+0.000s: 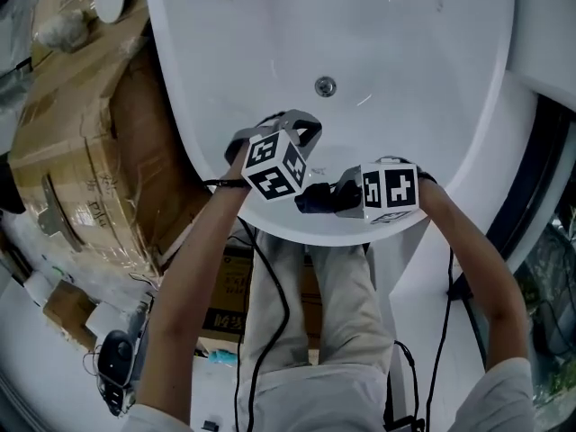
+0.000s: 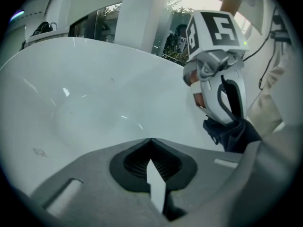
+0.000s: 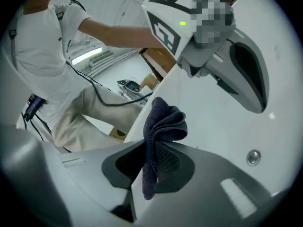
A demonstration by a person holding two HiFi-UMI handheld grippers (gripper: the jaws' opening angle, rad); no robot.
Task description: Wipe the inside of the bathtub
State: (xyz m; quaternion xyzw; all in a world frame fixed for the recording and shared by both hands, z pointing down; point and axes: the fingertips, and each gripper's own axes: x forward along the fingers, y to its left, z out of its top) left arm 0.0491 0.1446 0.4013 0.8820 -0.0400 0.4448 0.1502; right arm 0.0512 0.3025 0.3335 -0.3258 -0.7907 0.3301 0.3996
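Note:
The white bathtub (image 1: 405, 52) fills the top of the head view, with its round metal drain (image 1: 325, 85) on the floor of the tub. My right gripper (image 1: 335, 196) hangs over the near rim, shut on a folded dark blue cloth (image 1: 313, 197). The cloth (image 3: 163, 122) sticks up from between the shut jaws of the right gripper (image 3: 151, 145). My left gripper (image 1: 299, 124) is just left of it, a little further over the basin. In the left gripper view, my left gripper (image 2: 151, 142) has its jaws shut with nothing between them, facing the tub's smooth inner wall (image 2: 94, 108).
Plastic-wrapped cardboard boxes (image 1: 90, 151) stand close against the tub's left side. The tub's near rim (image 1: 297, 232) is against the person's legs. Cables (image 1: 270, 286) trail from both grippers. A white column (image 1: 549, 34) and dark glass lie to the right.

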